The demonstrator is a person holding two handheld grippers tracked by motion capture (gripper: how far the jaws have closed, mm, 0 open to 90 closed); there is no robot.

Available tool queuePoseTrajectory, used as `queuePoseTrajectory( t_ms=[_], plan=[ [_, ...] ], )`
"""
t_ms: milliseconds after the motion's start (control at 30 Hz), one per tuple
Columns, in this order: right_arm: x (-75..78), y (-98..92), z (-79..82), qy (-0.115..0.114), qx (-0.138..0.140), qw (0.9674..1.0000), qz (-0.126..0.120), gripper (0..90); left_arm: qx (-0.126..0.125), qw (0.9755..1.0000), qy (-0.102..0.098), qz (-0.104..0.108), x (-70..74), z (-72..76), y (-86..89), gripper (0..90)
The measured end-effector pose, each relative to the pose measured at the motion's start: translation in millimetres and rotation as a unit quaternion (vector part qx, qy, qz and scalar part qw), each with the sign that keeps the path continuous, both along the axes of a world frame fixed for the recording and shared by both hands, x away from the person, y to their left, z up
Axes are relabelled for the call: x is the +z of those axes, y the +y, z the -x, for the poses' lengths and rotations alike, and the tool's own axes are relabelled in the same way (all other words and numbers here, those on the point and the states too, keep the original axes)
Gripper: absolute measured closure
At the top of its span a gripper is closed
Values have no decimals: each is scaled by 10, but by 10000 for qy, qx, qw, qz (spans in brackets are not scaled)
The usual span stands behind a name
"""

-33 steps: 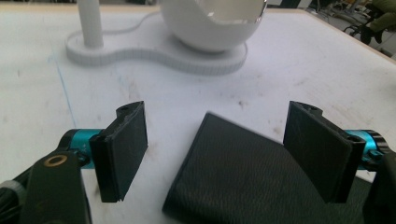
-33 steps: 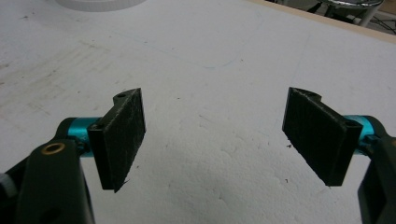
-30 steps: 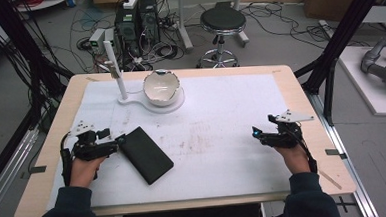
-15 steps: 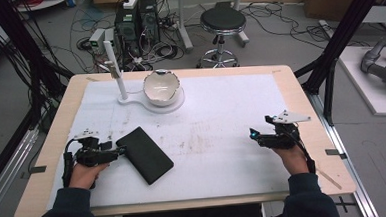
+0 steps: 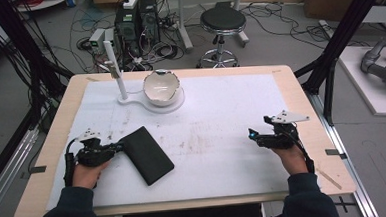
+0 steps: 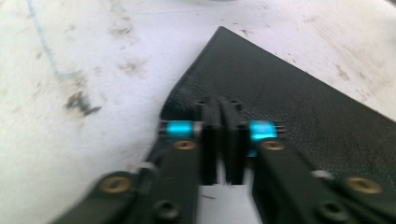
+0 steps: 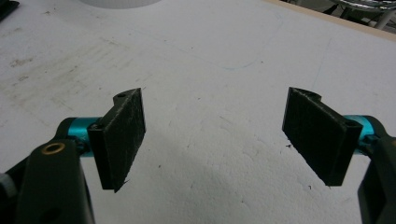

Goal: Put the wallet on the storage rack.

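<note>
The left gripper (image 5: 117, 148) has slid back left and down; its jaws look pinched on the black pad's (image 5: 147, 154) near-left corner. The right gripper (image 5: 253, 135) hovers wide open.

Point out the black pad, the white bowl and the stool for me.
black pad (image 5: 147, 154): high view, middle of its top face.
white bowl (image 5: 161, 87): high view, inside of the bowl.
stool (image 5: 222, 20): high view, middle of the round black seat.
</note>
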State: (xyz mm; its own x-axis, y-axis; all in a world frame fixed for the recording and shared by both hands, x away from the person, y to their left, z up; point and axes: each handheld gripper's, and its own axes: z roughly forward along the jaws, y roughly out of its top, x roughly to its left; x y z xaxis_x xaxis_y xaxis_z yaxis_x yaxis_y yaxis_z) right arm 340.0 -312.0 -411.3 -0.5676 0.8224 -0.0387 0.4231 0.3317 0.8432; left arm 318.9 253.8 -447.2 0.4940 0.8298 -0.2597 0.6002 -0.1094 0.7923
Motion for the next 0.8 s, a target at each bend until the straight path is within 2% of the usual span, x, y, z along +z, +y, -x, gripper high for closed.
queuePoseTrajectory(
  t_ms=[67, 100, 133, 200, 267, 300, 367, 433, 467, 500, 567, 700, 733, 800],
  plan=[
    [-2, -5, -3, 5, -3, 10000, 6, 215, 5, 10000, -14, -33, 5, -1, -28, 894],
    [-3, -8, -3, 14, -17, 10000, 3, 215, 61, 10000, -9, -11, 10, 5, -31, 892],
    [-2, -15, -4, 3, -15, 10000, 2, 216, 184, 9998, 8, 24, 14, 16, -31, 853],
    [0, -21, 4, 17, -32, 10000, -22, 215, 425, 9987, 210, 185, 12, 37, -43, 629],
    [-1, -31, 6, 8, -49, 10000, -24, 215, 649, 9963, 517, 234, -22, 80, -97, 483],
    [-3, -36, 7, 10, -51, 10000, -20, 215, 831, 9947, 519, 321, -36, 115, -119, 434],
    [-4, -44, 10, 5, -70, 10000, -16, 215, 848, 9943, 519, 377, -40, 153, -169, 367],
    [0, -48, 16, 1, -85, 10000, -26, 215, 747, 9951, 533, 372, -40, 176, -248, 363],
    [2, -48, 18, -2, -79, 10000, -21, 215, 720, 9958, 468, 329, -51, 190, -298, 360],
    [3, -46, 17, -4, -85, 10000, -21, 215, 759, 9961, 391, 234, -55, 197, -344, 336],
    [0, -37, 11, -13, -62, 10000, 2, 215, 782, 9963, 295, 179, -65, 185, -394, 314],
    [-6, -20, -3, 7, -57, 10000, 52, 215, 799, 9964, 265, 79, -62, 130, -459, 296],
    [-5, -14, -4, 35, -63, 10000, 30, 215, 764, 9967, 262, 75, -61, 111, -467, 306],
    [-2, -9, -10, 31, -60, 10000, 29, 215, 658, 9972, 286, 194, -64, 56, -487, 380]
  ],
)
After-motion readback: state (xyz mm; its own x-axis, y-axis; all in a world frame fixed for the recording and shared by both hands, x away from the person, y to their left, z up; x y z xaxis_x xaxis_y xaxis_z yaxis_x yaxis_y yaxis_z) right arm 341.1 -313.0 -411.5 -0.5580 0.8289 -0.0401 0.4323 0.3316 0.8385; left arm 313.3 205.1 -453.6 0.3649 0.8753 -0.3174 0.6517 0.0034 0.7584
